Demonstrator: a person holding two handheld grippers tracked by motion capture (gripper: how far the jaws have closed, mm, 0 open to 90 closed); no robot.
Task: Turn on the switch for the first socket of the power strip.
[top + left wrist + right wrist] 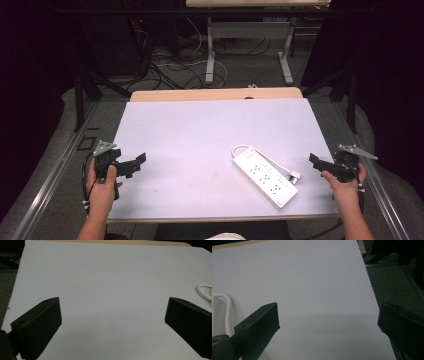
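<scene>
Start posture, nothing grasped. Left gripper (pixel 131 165) lower left, right gripper (pixel 320 164) lower right, both jaws spread wide, empty. White power strip (pixel 264 176) lies lower right on the desk (pixel 200 130), cord (pixel 248 148) looped. Likely next: right gripper reaches in toward the strip.

We see a table (pixel 200 135) with a smooth, matt pale top and a strip of light wood at its far edge; the power strip (pixel 265 176) looks like glossy white plastic, its cord (pixel 250 148) smooth and rubbery; both grippers' jaws are matt black plastic, finely ribbed on the inner faces; the floor (pixel 65 200) looks like rough grey carpet.
</scene>
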